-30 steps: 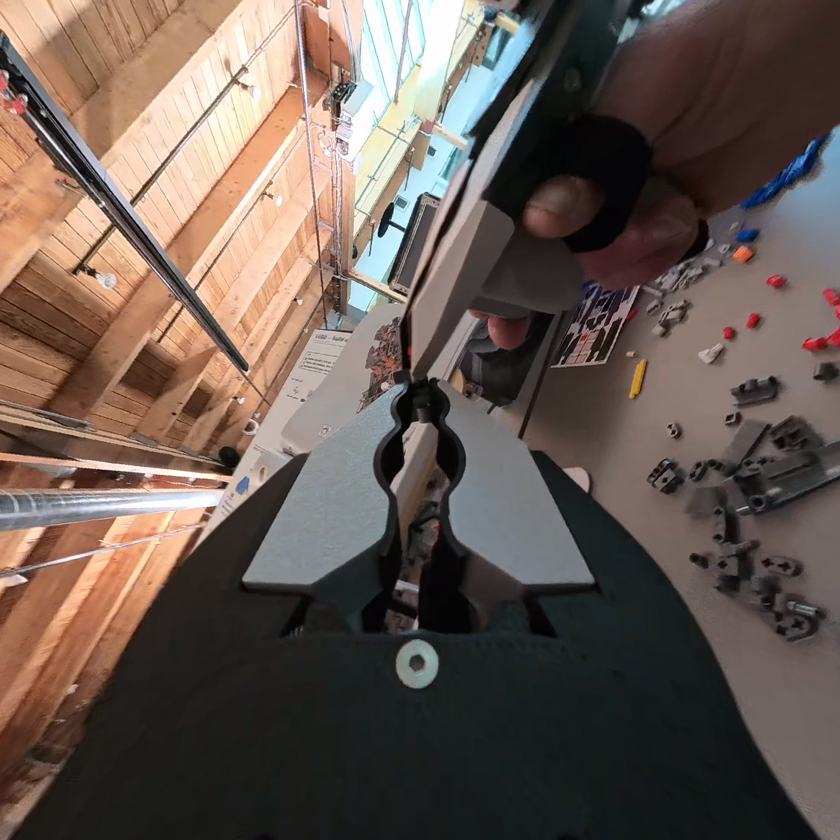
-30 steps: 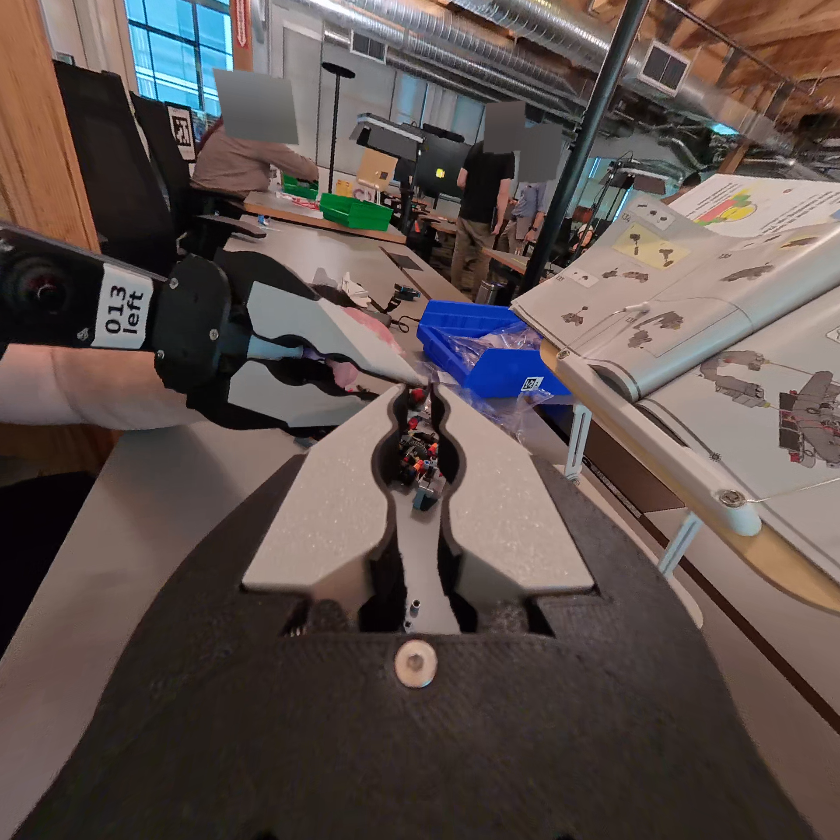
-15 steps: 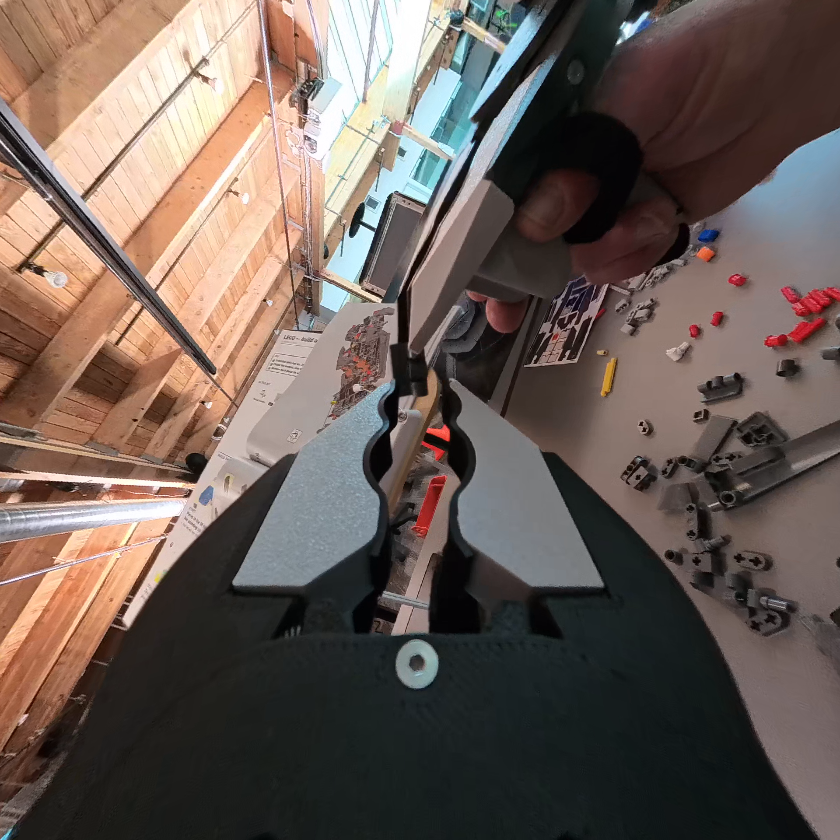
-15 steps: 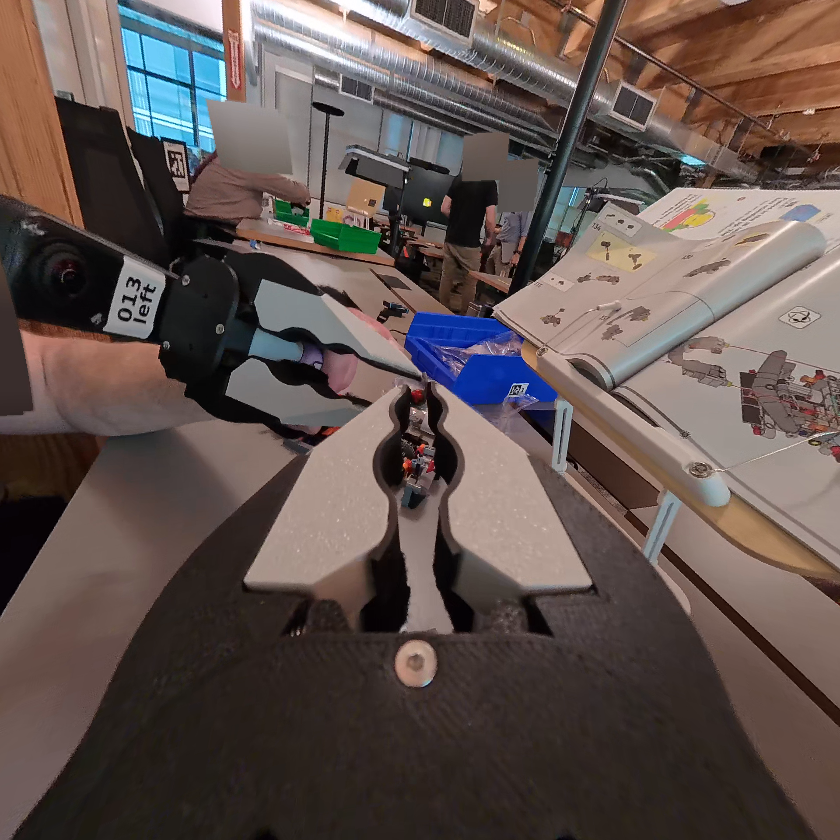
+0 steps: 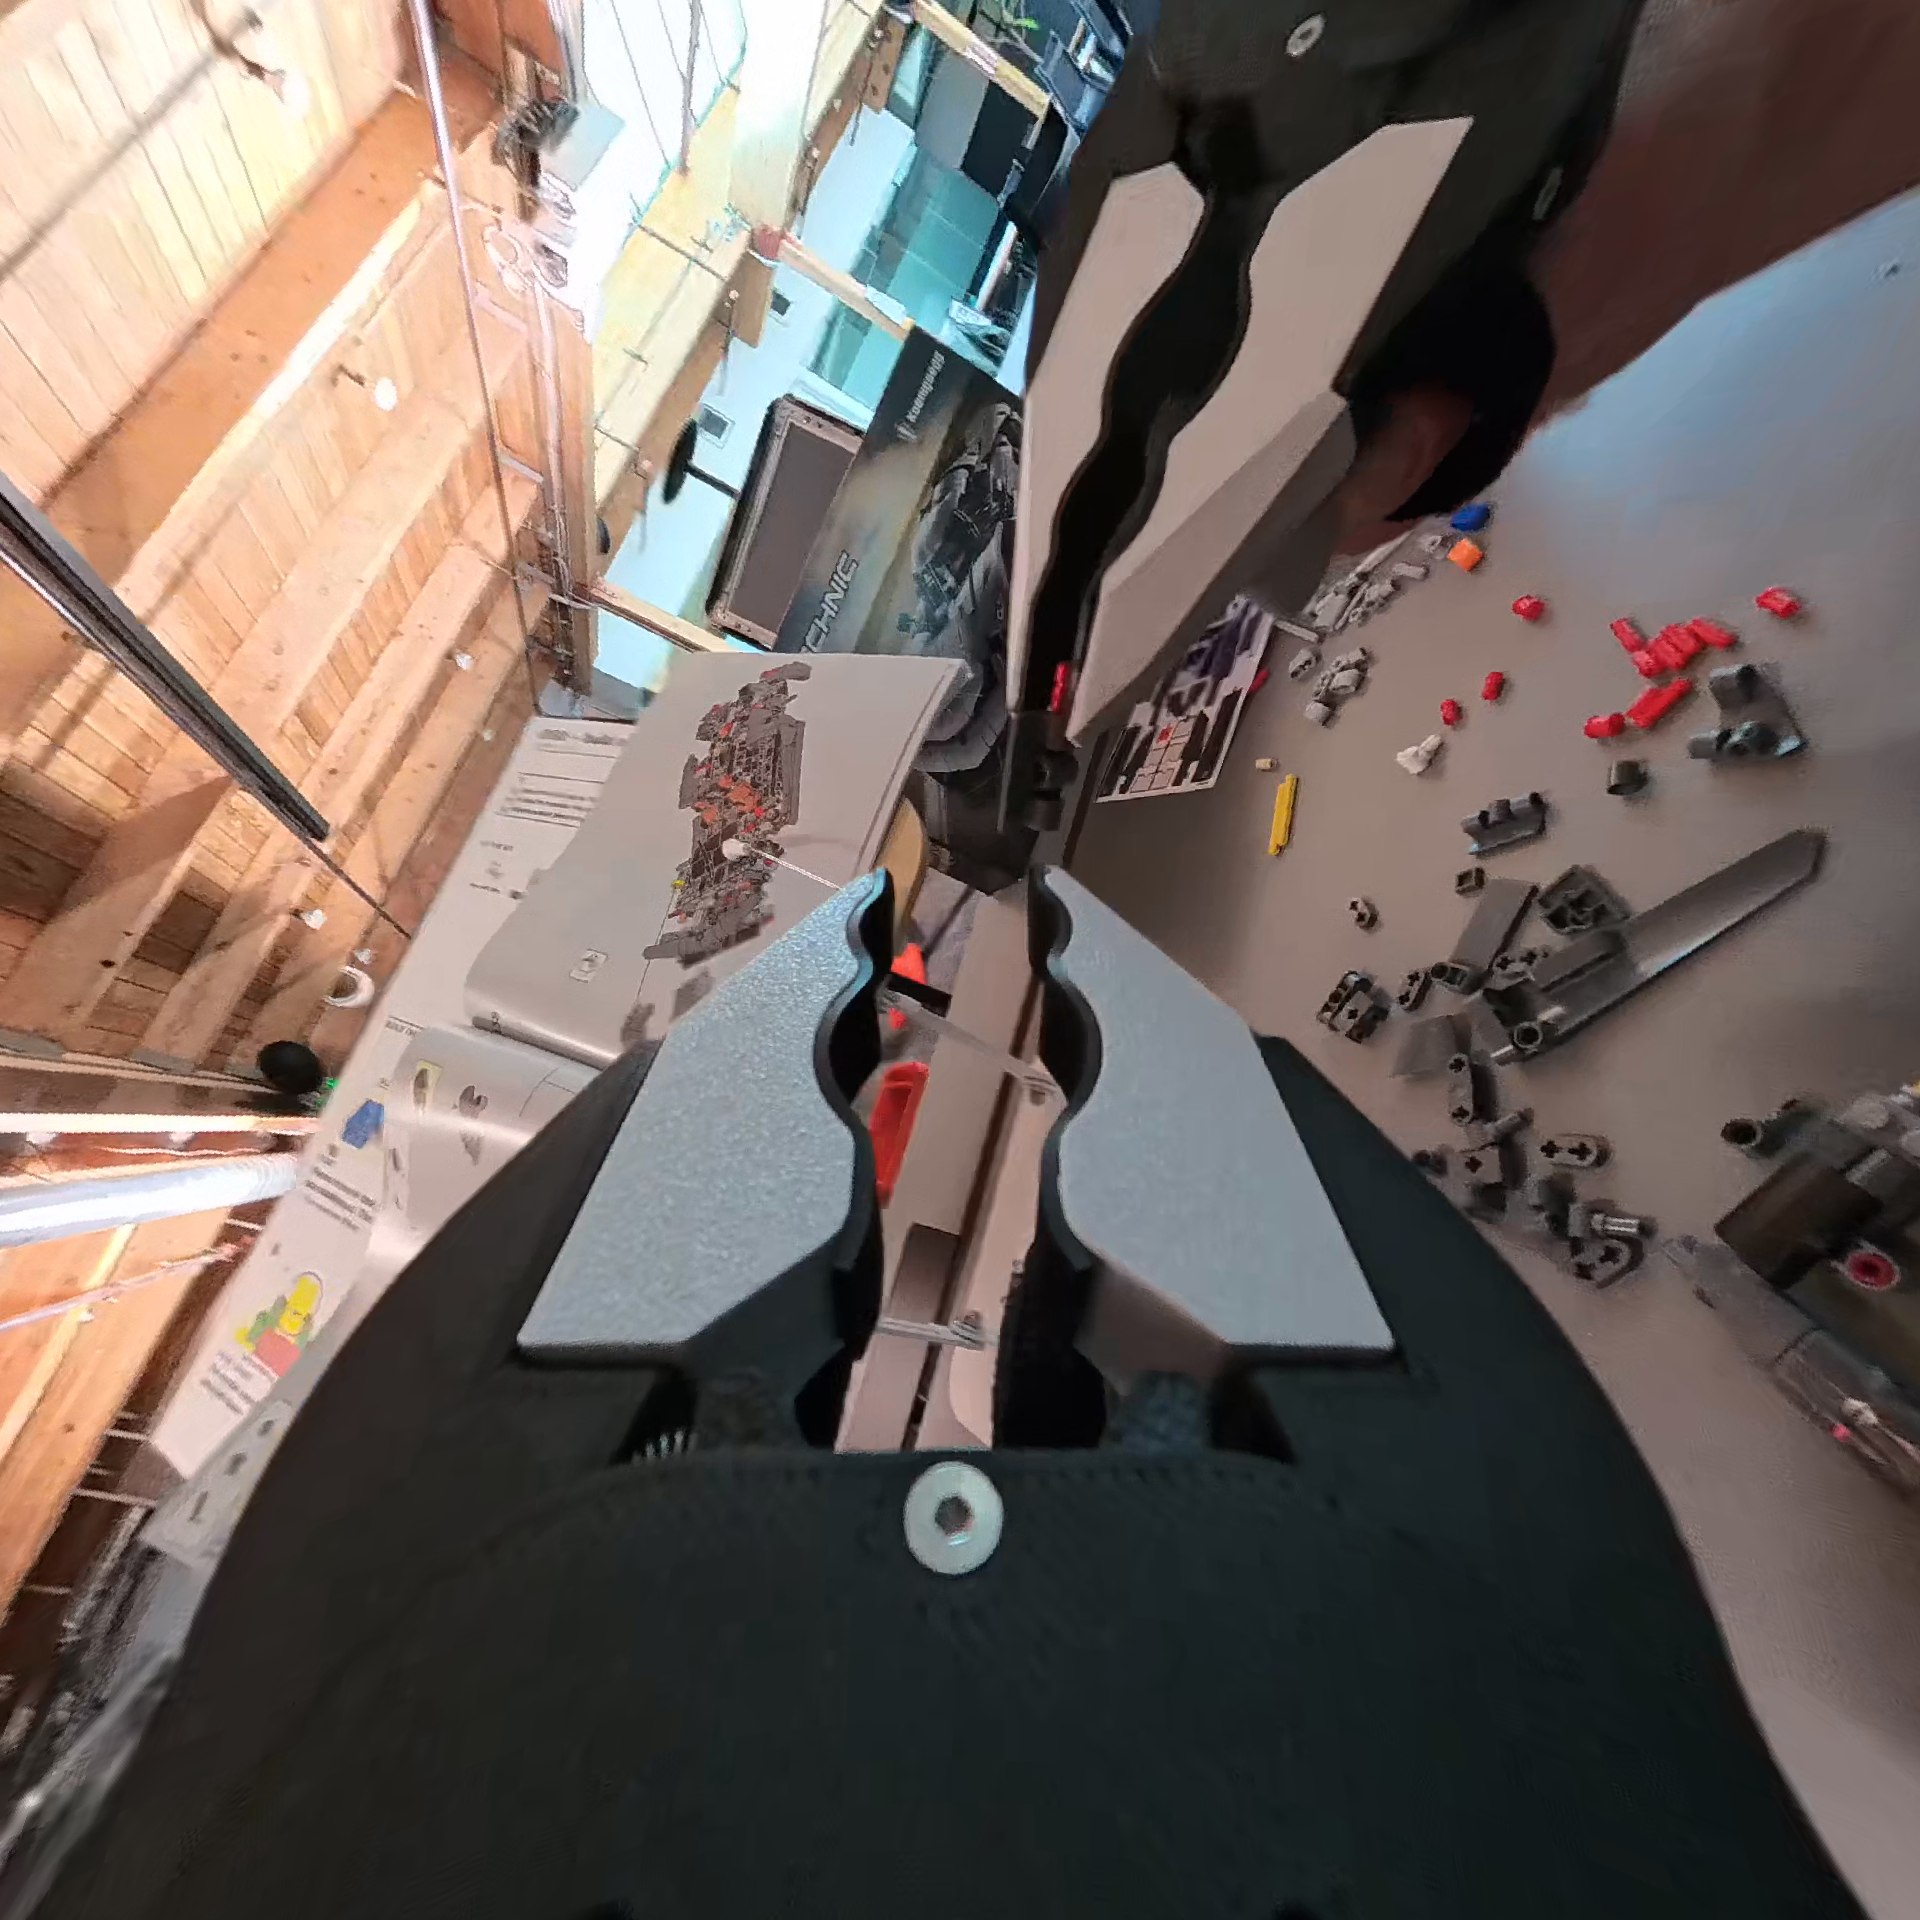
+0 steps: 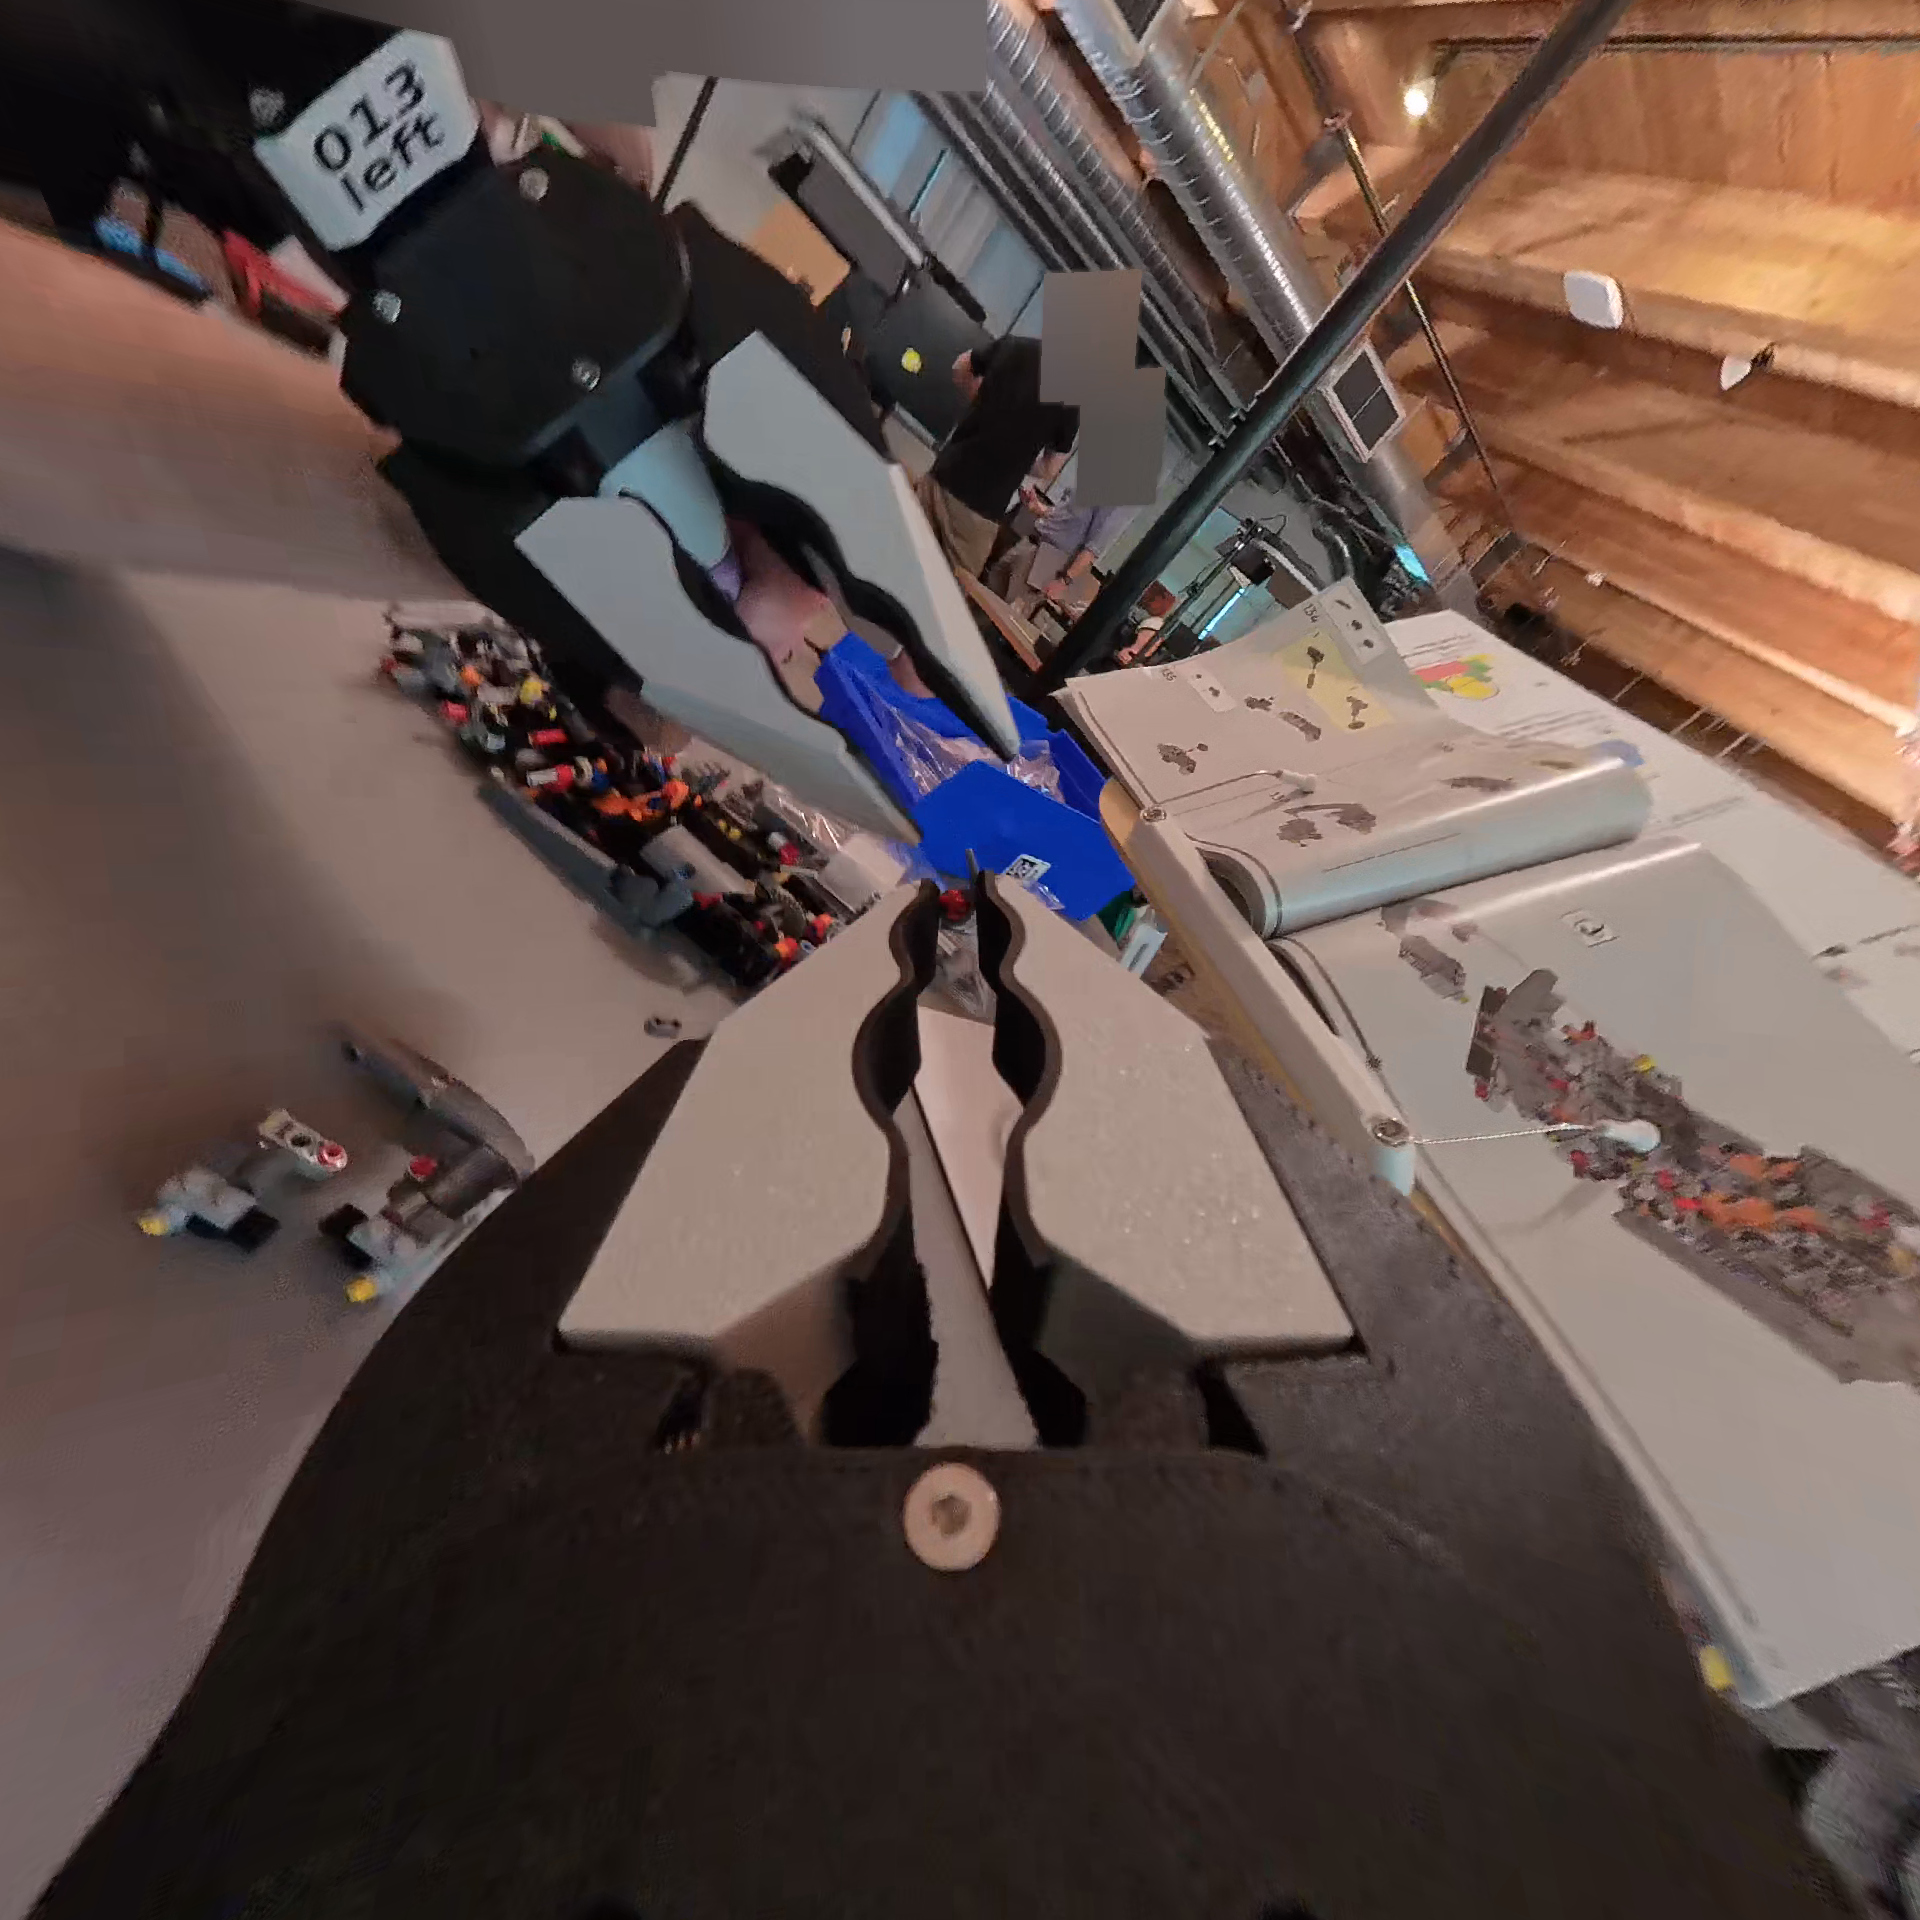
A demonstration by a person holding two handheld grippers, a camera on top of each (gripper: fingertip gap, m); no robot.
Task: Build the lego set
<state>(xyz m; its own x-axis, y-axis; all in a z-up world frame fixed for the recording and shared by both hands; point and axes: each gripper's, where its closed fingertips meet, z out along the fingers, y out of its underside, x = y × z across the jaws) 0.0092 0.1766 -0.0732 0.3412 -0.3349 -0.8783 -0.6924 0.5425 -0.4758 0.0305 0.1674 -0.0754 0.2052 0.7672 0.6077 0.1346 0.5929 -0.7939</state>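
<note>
With the left hand-held gripper (image 5: 961, 894) spread empty, a small black part (image 5: 1044, 769) is pinched only by the right hand-held gripper (image 6: 951, 894) tips and could be dropped if twisted.

My left wrist camera looks along its gripper (image 5: 961, 883), rolled sideways, so the tabletop (image 5: 1351, 935) runs up its right side. My right wrist camera sits low over the tabletop (image 6: 312, 883), facing the open instruction booklet (image 6: 1403, 810). Both views share that booklet (image 5: 810, 769), and each shows the other gripper close ahead.
</note>
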